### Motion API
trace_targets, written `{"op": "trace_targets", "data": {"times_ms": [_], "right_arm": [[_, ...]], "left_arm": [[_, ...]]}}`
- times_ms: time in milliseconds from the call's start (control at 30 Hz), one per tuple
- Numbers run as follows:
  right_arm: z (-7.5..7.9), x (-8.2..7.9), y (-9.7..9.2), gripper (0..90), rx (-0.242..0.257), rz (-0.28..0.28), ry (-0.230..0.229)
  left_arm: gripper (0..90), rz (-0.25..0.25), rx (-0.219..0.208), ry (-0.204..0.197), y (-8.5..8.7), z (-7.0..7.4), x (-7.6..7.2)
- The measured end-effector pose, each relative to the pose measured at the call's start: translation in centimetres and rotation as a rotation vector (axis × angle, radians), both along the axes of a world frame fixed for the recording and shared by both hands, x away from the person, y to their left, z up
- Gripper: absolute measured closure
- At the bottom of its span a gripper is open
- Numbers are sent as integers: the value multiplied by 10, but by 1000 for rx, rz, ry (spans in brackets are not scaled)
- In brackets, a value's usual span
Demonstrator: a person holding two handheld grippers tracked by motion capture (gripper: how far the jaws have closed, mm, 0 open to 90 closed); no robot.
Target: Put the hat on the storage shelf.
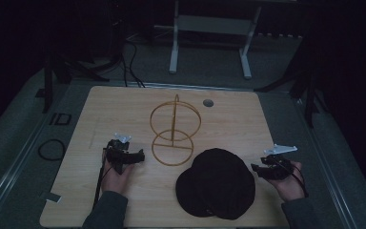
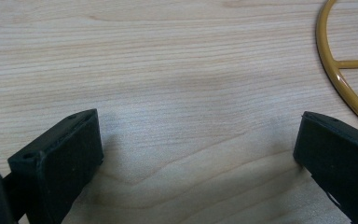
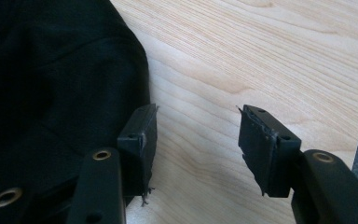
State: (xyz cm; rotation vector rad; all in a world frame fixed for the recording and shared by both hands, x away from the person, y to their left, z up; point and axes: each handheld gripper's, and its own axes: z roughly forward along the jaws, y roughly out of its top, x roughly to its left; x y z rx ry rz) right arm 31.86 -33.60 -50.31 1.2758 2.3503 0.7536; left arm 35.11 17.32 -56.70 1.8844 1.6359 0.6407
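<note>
I hold a claw in each hand over the wooden table (image 1: 100,109). My left claw (image 1: 137,156) hovers at the near left part of the table, pointing right toward the gold wire stand (image 1: 174,129). Its jaws are spread wide with only bare wood between them; they grip nothing. In the left gripper view, a curve of the stand's base ring (image 2: 335,74) lies just beyond the right jaw, near it but apart.

My right claw (image 1: 257,168) sits at the near right, pointing left toward the black hat (image 1: 217,183). Its jaws stand about half open with bare table between them and nothing in their grip. In the right gripper view the hat (image 3: 51,93) lies at the left, its edge right beside my left jaw; I cannot tell whether that jaw touches the cloth.

The hat lies flat on the table at the near middle, between my two hands, closer to the right claw. The stand rises upright just beyond it, in the middle of the table, its base ring flat on the wood and a second ring standing on a post. A small grey disc (image 1: 208,102) is set in the far right part of the tabletop.
</note>
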Motion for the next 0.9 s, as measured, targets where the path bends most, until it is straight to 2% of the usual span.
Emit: {"op": "trace_targets", "data": {"times_ms": [233,333,433,900], "right_arm": [[9,-2,5,465,-5,37,-15],[13,-4,12,466,-40,59,-22],[17,-5,17,466,-53,78,-26],[36,-11,33,454,-59,167,-36]], "left_arm": [[7,0,0,0,0,0,0],[7,0,0,0,0,0,0],[7,0,0,0,0,0,0],[7,0,0,0,0,0,0]]}}
